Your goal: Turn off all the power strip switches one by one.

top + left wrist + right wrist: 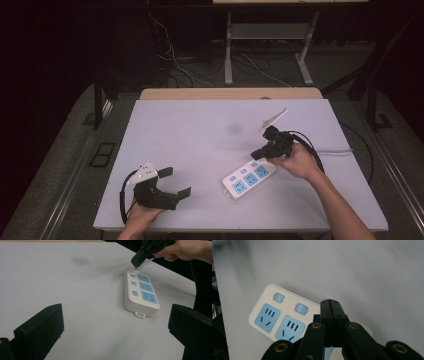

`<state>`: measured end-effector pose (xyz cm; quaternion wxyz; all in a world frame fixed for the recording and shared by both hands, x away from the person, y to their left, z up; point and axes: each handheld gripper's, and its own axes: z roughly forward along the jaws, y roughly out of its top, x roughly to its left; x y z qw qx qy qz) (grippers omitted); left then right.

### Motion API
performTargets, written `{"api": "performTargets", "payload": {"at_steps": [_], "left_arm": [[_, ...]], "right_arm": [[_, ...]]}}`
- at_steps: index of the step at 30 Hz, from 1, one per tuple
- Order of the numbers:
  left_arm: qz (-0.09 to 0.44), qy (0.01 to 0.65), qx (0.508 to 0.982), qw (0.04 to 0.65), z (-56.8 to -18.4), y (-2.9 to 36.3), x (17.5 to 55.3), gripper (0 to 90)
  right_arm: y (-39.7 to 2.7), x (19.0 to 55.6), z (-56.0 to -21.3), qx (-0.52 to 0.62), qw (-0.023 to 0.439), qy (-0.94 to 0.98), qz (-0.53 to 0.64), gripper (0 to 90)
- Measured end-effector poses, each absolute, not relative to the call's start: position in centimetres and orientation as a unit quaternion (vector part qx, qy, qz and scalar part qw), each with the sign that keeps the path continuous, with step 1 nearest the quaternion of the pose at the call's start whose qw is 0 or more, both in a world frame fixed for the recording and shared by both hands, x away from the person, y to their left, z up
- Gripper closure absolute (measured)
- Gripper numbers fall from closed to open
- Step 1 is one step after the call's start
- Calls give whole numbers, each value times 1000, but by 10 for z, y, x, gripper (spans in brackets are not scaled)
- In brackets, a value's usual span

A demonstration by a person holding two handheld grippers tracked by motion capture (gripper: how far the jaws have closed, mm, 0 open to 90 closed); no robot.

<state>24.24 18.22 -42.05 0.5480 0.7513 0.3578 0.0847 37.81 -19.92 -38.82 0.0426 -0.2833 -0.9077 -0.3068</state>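
1. Where the right gripper [331, 305] ends, fingers [325, 312] pressed flat together with nothing between, tips hovering just over the cord end of the power strip [287, 317]; cannot tell whether touching.
2. Just beyond those tips in the right gripper view: a blue button [301, 308] with a small red light beside it, a second button [278, 297] farther along, and blue sockets [267, 317] below each.
3. Seen from the left gripper view, the same closed tips [137, 262] pointing down at the far end of the strip [141, 293], held from above by the right hand [186, 250].
4. Behind the right fingers, a white cord [332, 150] running off toward the table edge.
5. Farther out, the left gripper [175, 182] with fingers [165, 172] spread wide, holding nothing, resting low by the near table edge in the left hand [142, 216].
6. Between the open left fingers [42, 326] in its own view, bare white table [75, 277]; strip ahead and toward the right finger, well apart.
7. Under everything, the table [200, 125], with the strip [249, 178] lying flat and angled, between the two grippers but nearer the right one.
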Motion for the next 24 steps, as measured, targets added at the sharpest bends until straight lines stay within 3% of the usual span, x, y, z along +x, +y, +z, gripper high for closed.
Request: {"api": "performTargets", "payload": {"at_steps": [24], "left_arm": [[82,357,756,542,-422,182,243,0]], "right_arm": [[-195,379,-407,-277,51,-918,-279,900]]}}
